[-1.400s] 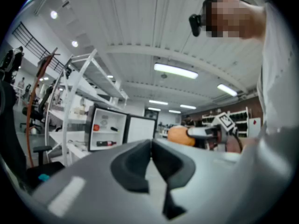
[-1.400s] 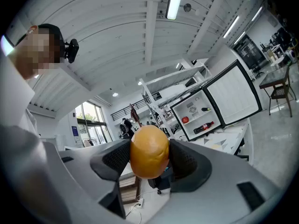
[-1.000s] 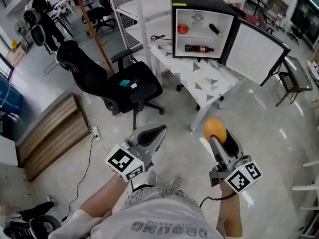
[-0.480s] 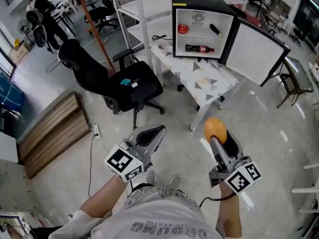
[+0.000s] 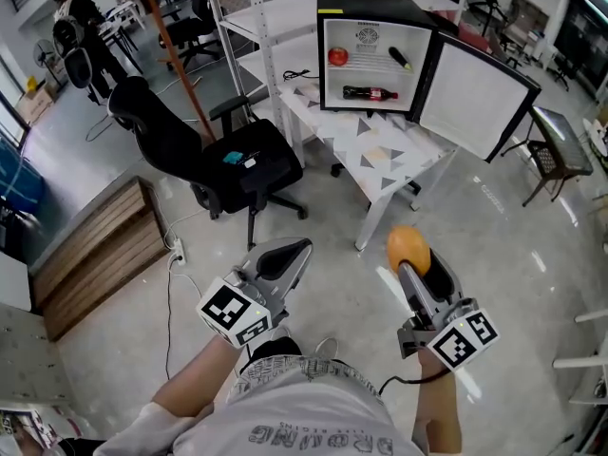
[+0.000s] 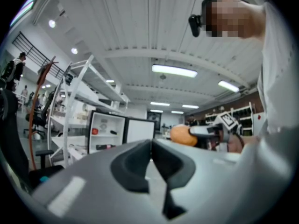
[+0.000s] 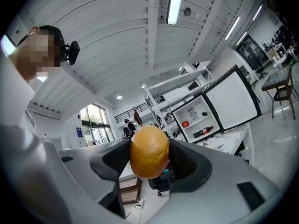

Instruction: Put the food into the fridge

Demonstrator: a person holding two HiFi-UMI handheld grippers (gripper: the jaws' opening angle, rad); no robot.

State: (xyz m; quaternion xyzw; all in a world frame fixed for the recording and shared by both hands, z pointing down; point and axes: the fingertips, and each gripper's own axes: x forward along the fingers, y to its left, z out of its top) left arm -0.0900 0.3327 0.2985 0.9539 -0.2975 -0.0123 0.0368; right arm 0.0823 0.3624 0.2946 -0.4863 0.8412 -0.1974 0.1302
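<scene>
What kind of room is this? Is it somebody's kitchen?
Probably not a kitchen; it looks like a big office or workshop. There is a rolling desk chair, tall white metal shelves, and the small fridge just sits on a work table.

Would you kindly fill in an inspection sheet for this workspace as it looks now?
Surface: white table with grey triangles, carrying the fridge.
Job's things: fridge with door open; inside, a red round item, a dark item and a bottle lying down; orange still outside.
Clutter: small teal item on the office chair seat.
Grippers: right gripper shut on the orange; left gripper shut, empty.
Cables: black cable left of the fridge; power strip on the floor.
Surroundings: white shelving, wooden crate, people far off.
</scene>
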